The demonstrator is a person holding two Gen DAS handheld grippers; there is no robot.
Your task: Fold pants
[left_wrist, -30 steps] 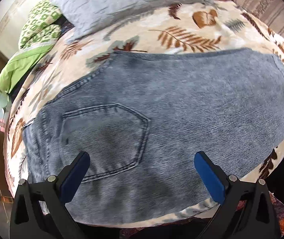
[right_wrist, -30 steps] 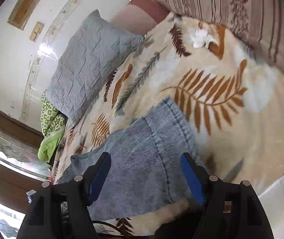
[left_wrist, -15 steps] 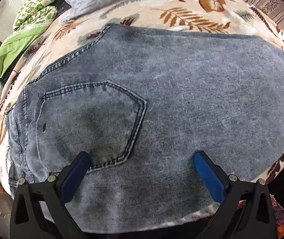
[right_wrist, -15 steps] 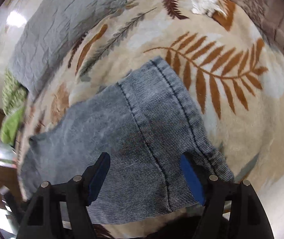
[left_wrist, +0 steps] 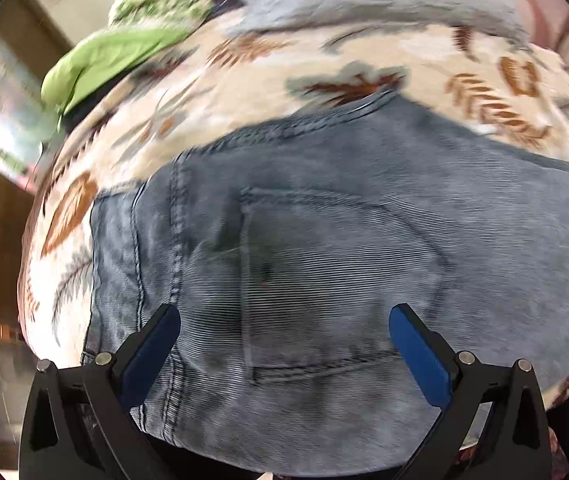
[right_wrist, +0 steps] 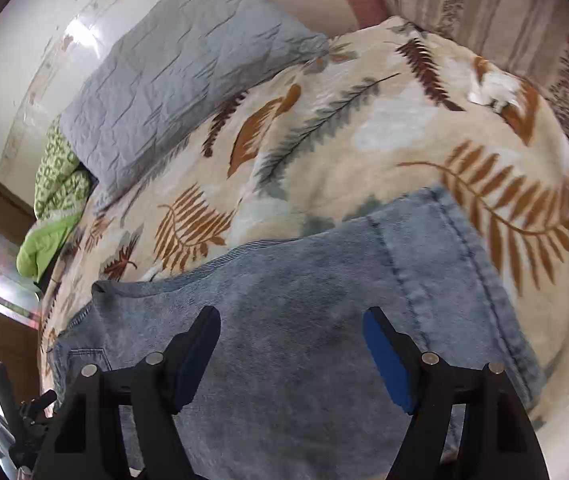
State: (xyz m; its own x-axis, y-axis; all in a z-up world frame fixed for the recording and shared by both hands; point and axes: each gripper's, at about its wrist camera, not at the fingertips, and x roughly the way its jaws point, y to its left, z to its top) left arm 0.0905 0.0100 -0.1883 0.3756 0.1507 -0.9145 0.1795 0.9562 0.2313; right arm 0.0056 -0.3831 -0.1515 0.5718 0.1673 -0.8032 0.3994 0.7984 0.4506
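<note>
Right wrist: grey pillow (right_wrist: 172,92) and green quilt (right_wrist: 50,216) beyond pants (right_wrist: 304,320).

I see faded matt denim pants (left_wrist: 364,240) on a plush leaf-print blanket (right_wrist: 324,152); beyond the blanket, a crinkled quilted grey pillow (right_wrist: 172,92); my gripper fingers (right_wrist: 388,356) look matt black plastic.

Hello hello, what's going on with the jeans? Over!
Left gripper and right gripper: jaws open, empty. Grey-blue denim jeans flat on the leaf-print blanket, pocket side up. Nothing in the way.
</note>
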